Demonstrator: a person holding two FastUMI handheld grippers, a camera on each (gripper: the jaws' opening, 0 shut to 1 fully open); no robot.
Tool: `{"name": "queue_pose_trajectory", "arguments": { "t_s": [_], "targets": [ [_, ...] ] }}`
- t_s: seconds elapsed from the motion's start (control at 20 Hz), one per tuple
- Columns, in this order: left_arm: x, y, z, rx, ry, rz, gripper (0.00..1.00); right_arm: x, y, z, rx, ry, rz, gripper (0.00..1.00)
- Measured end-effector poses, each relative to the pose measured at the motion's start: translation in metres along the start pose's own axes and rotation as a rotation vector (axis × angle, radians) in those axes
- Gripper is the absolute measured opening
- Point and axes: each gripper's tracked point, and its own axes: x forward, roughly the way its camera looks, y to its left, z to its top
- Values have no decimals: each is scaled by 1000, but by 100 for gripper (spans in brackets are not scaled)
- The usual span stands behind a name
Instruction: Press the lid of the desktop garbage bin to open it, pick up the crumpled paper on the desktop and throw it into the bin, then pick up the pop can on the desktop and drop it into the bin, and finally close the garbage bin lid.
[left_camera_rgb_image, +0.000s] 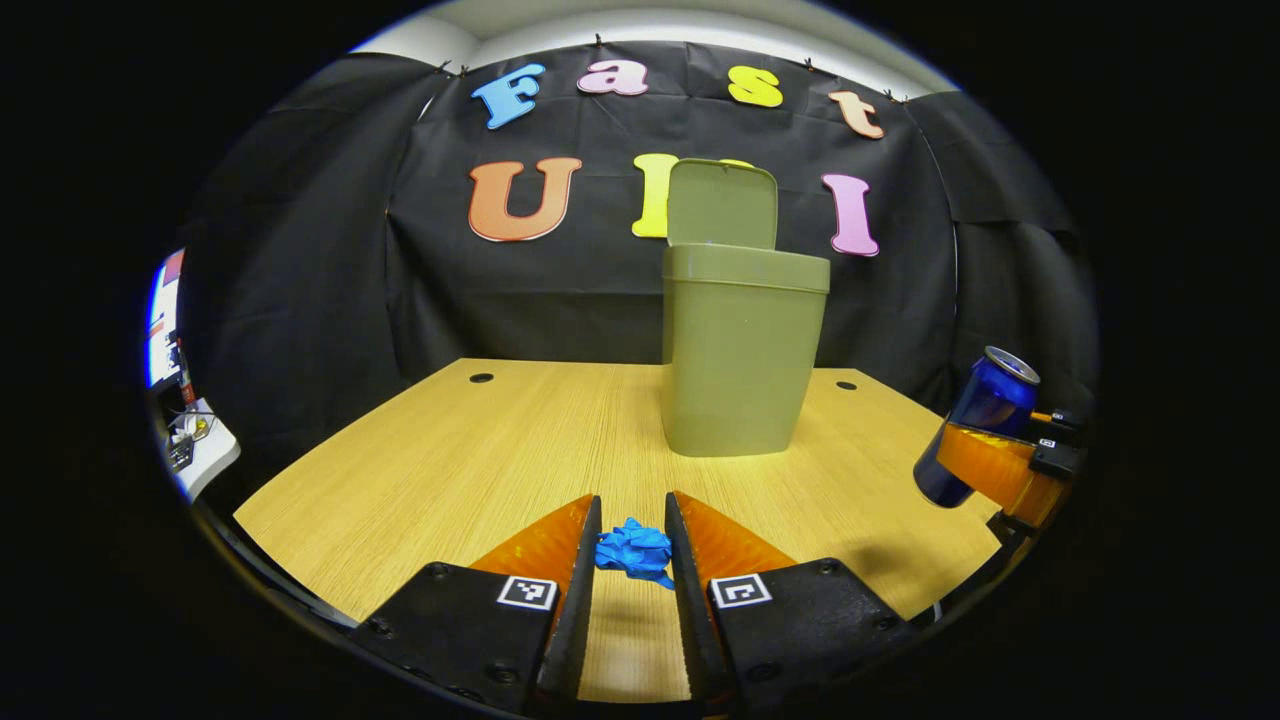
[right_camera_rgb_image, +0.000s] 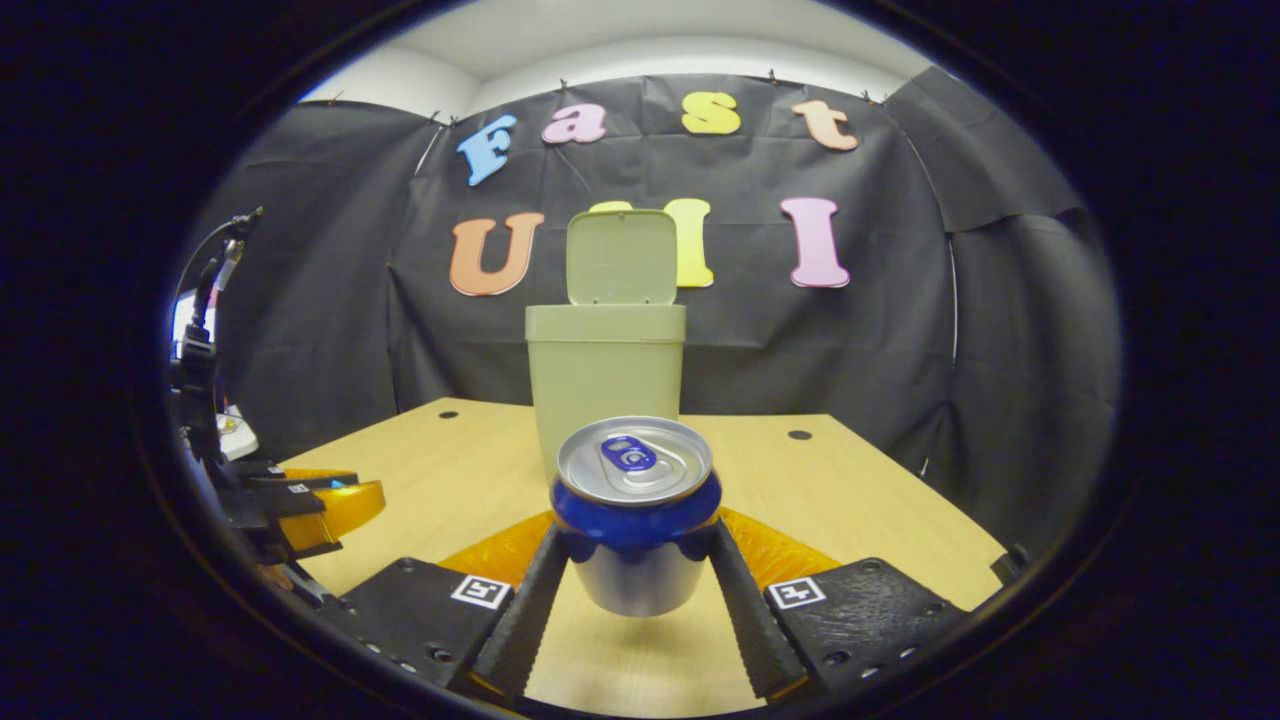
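Your right gripper (right_camera_rgb_image: 635, 560) pinches the can (right_camera_rgb_image: 634, 510); your left gripper (left_camera_rgb_image: 633, 545) squeezes the paper (left_camera_rgb_image: 635, 549); ahead, the bin (left_camera_rgb_image: 740, 350) stands lid-up.

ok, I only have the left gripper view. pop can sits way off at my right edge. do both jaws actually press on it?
Observer: Yes. In the right gripper view the right gripper has both jaws against the pop can, one on each side.
Operator: Opened or sealed?
Observer: Its pull tab lies flat on the top, so it looks sealed.
Operator: Bin lined up with it?
Observer: From that gripper the garbage bin stands straight behind the can, with its lid up.
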Motion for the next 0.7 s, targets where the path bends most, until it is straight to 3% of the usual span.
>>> {"name": "queue_pose_trajectory", "arguments": {
  "t_s": [0.3, 0.7],
  "targets": [
    [11, -17, 48, 6, -69, -25, 42, -15, -19, 15, -25, -37, -10, 78],
    [79, -43, 131, 23, -111, -73, 41, -18, -36, 15, -44, -52, -5, 80]
  ]
}}
